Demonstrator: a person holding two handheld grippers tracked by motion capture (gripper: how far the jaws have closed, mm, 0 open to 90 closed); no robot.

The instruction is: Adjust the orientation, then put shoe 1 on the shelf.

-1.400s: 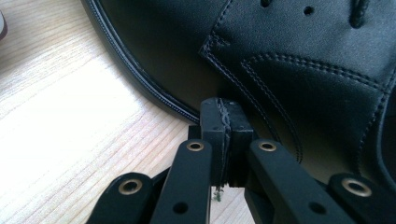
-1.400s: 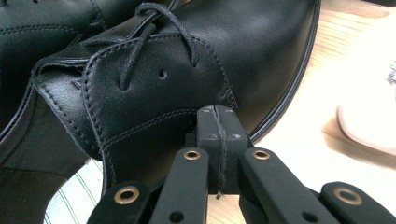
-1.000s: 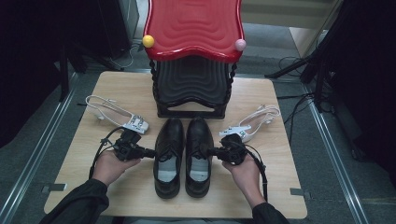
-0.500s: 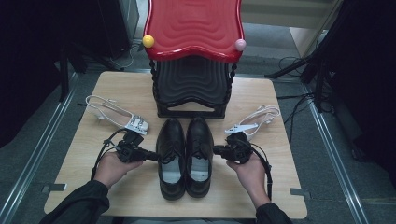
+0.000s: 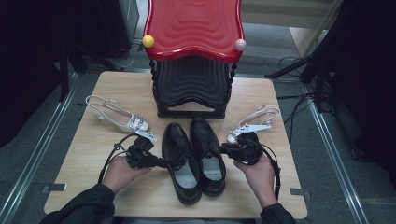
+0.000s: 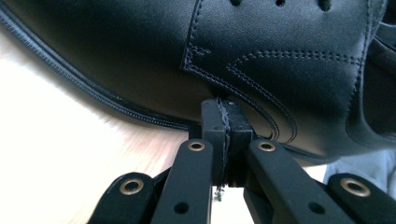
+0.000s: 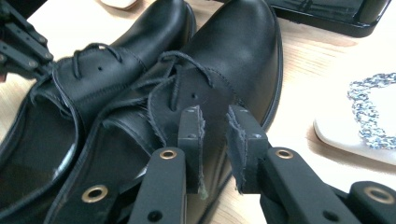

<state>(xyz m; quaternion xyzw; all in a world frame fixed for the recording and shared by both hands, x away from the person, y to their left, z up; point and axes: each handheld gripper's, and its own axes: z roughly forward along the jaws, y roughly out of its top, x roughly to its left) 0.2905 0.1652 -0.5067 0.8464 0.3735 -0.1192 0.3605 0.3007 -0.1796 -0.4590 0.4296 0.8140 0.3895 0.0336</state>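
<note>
Two black lace-up shoes stand side by side mid-table with their toes pointing away: the left shoe [image 5: 180, 161] and the right shoe [image 5: 208, 154]. My left gripper [image 5: 163, 164] is shut, and its tips [image 6: 226, 116] press against the outer side of the left shoe [image 6: 280, 56]. My right gripper [image 5: 222, 149] is at the outer side of the right shoe. Its jaws have just been opening. In the right gripper view the right gripper [image 7: 215, 119] hovers over the right shoe's laced tongue [image 7: 187, 88], a small gap between the frayed pads and nothing in it.
A red stool [image 5: 194, 28] tops a stack of black stools [image 5: 191, 88] at the table's far middle. One white slingback sandal [image 5: 119, 119] lies to the left of the shoes and another [image 5: 254, 123] to the right. The wooden table [image 5: 93, 186] has bare room near the front corners.
The right gripper has drawn back a little to the right from the right shoe, and its jaws have parted. The left gripper shifted slightly along the left shoe and stayed shut.
</note>
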